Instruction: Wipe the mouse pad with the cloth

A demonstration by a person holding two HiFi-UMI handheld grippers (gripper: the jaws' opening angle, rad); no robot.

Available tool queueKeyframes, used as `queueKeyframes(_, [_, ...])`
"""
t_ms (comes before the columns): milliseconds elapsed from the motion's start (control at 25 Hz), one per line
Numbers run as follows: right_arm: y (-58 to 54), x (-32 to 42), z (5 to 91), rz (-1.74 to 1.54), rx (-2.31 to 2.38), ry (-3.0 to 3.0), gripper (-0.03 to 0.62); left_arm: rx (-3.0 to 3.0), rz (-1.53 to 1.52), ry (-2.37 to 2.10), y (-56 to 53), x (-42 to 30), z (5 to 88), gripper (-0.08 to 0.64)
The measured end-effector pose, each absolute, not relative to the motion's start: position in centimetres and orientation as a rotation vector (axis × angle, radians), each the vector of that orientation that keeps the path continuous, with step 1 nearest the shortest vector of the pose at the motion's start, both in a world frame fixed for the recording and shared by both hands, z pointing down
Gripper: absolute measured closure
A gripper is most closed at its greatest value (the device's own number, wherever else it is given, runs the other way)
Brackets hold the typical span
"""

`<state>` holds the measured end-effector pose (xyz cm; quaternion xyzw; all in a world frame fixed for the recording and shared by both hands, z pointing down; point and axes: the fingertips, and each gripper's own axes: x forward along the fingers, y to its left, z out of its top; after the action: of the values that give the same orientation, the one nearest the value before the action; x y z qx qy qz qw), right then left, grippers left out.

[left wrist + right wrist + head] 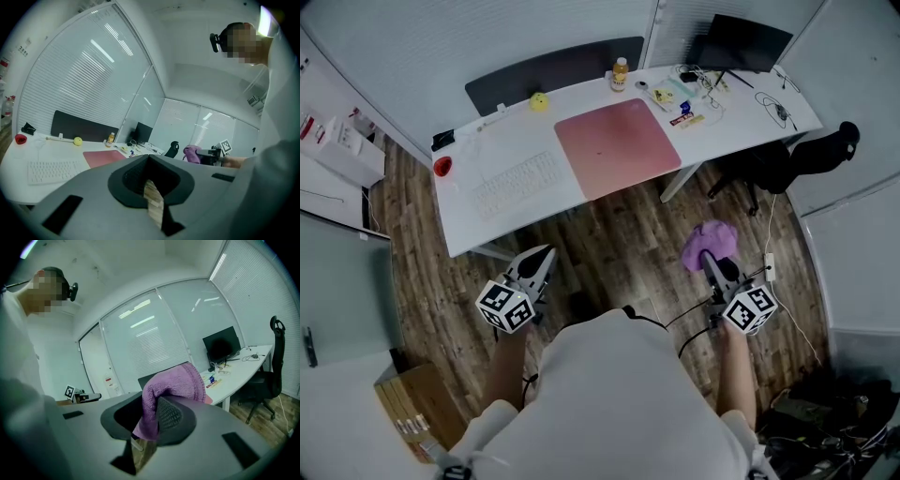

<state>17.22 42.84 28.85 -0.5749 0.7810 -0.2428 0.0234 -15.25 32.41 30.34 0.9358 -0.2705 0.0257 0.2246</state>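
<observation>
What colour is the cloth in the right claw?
Purple; the cloth shows best in the right gripper view.

My cloth (710, 244) is purple, the mouse pad (616, 145) pink, the desk (478, 225) white. A yellow ball (540, 101) lies near the desk's far edge, a red object (442, 167) at its left edge.

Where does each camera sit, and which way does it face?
Head view: on the head, steeply down at desk and mouse pad; forearms, left gripper, right gripper show.
Left gripper view: on that gripper, along its shut jaws toward the desk; torso at right.
Right gripper view: on that gripper, along jaws clamping the cloth; torso at left.
Shared: head and left gripper views both show mouse pad and cloth.
</observation>
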Motion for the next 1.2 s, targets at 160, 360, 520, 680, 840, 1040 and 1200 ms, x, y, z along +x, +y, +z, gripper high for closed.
queueKeyframes(160, [42.0,16.4,29.2,-0.759,-1.787,2.411,0.506,2.577,0.076,-0.738,31.6,-16.1,30.8,0.541])
queueKeyframes(360, [40.8,15.2,29.7,-0.773,-1.809,2.386,0.506,2.58,0.087,-0.714,30.4,-17.5,31.3,0.541])
queueKeyframes(520, [39.9,14.3,30.1,-0.793,-1.831,2.36,0.506,2.584,0.106,-0.686,29.5,-18.4,31.7,0.541])
queueKeyframes(680, [39.4,13.1,30.5,-0.808,-1.842,2.349,0.506,2.584,0.119,-0.671,28.8,-19.5,32.2,0.541])
queueKeyframes(840, [38.7,12.3,31.0,-0.813,-1.843,2.367,0.506,2.58,0.119,-0.665,27.9,-19.9,32.4,0.541])
queueKeyframes(1040, [37.8,12.2,31.1,-0.835,-1.845,2.366,0.506,2.573,0.123,-0.652,27.1,-19.6,32.7,0.541])
queueKeyframes(1200, [36.6,12.9,31.7,-0.853,-1.827,2.379,0.506,2.566,0.131,-0.659,26.4,-18.8,33.0,0.541])
